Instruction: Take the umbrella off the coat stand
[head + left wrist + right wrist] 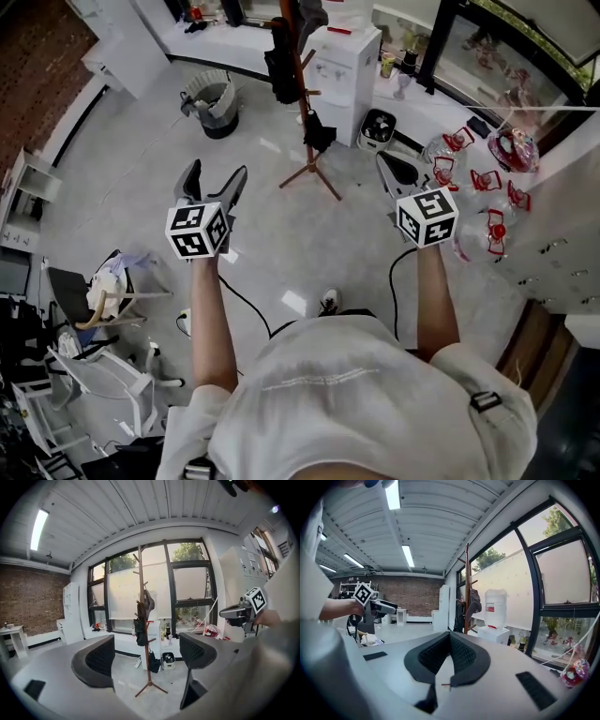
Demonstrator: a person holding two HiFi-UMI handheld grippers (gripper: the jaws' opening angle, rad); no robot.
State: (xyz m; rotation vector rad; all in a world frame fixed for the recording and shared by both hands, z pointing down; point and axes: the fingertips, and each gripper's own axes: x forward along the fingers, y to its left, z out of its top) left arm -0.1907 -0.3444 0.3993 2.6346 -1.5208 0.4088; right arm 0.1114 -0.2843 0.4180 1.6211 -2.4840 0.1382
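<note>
Both held level: the left gripper (217,170) gapes wide, the right gripper (388,166) is pinched empty, and open floor (281,239) runs to the stand (306,112) and umbrella (319,133).

Item tally
One coat stand (312,161), one umbrella (319,134), one water dispenser (343,66), one bin (214,99), two grippers: left gripper (216,174), right gripper (397,170).

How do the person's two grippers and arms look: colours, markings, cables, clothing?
The left gripper and the right gripper are grey with black ribbed fingers. Each carries a white cube with black square markers and trails a thin black cable. The person wears a white short-sleeved shirt.
</note>
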